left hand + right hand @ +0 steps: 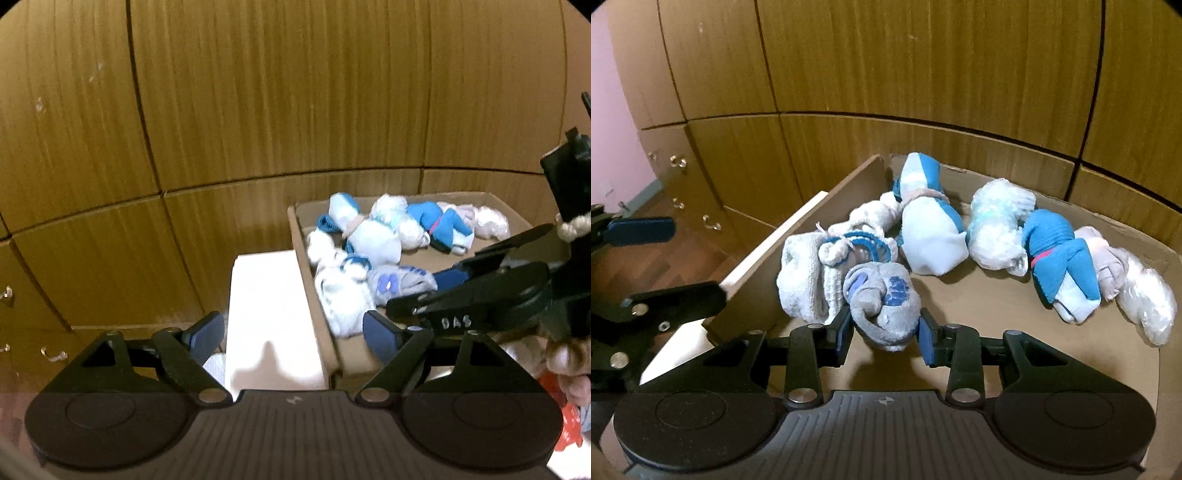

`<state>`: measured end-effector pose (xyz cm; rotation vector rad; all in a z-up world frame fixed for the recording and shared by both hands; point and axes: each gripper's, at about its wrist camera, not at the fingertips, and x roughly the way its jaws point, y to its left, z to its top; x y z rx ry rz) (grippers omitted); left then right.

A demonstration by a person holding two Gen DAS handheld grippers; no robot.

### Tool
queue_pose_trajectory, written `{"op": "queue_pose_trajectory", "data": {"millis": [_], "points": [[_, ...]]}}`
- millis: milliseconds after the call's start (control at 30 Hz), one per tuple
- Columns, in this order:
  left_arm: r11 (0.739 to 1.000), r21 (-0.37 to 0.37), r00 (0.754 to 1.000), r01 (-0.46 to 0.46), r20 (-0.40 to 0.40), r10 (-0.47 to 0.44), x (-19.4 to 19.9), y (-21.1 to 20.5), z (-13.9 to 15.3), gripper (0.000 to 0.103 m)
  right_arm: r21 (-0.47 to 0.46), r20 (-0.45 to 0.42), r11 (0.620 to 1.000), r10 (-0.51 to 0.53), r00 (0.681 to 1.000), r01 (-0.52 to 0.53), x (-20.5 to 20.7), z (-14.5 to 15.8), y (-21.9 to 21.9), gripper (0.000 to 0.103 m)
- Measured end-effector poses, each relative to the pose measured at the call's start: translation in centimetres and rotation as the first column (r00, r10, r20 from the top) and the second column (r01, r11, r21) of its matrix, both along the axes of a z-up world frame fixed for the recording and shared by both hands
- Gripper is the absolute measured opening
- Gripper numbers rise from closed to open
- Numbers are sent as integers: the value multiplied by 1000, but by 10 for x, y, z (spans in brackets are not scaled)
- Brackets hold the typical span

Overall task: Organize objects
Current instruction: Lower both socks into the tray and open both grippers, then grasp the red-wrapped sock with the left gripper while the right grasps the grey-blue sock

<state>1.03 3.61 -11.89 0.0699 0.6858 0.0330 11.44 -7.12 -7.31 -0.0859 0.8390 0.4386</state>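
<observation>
A cardboard box (979,306) holds several rolled sock bundles in white, grey and blue. My right gripper (886,334) is over the box's near left part, its jaws closed on a grey sock bundle with blue print (882,306). A white knit bundle (809,273) lies just left of it. In the left wrist view the box (306,258) sits right of centre with the grey bundle (399,282) under the right gripper's black body (480,295). My left gripper (295,332) is open and empty, over the box's left wall and a white block.
A white block (269,317) stands against the box's left wall. Wooden cabinet panels (923,66) rise right behind the box. Drawers with metal handles (711,223) and wooden floor lie to the left. Red patterned cloth (561,417) shows at the lower right.
</observation>
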Motion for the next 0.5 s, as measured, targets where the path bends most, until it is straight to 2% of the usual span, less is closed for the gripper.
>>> {"op": "queue_pose_trajectory", "data": {"millis": [67, 167, 267, 500], "points": [[1000, -6, 1000, -8, -7, 8, -4, 0, -2, 80, -4, -5, 1000, -3, 1000, 3, 1, -4, -2, 47], [1000, -19, 1000, -12, -13, 12, -8, 0, -4, 80, -11, 1, 1000, -5, 1000, 5, -2, -4, -4, 62], [999, -29, 1000, -18, -17, 17, -13, -1, -4, 81, -16, 4, 1000, -4, 1000, 4, -8, 0, -1, 68], [997, -75, 999, -32, -25, 30, -25, 4, -2, 83, -17, 66, 1000, -2, 998, 3, -31, 24, -5, 74]]}}
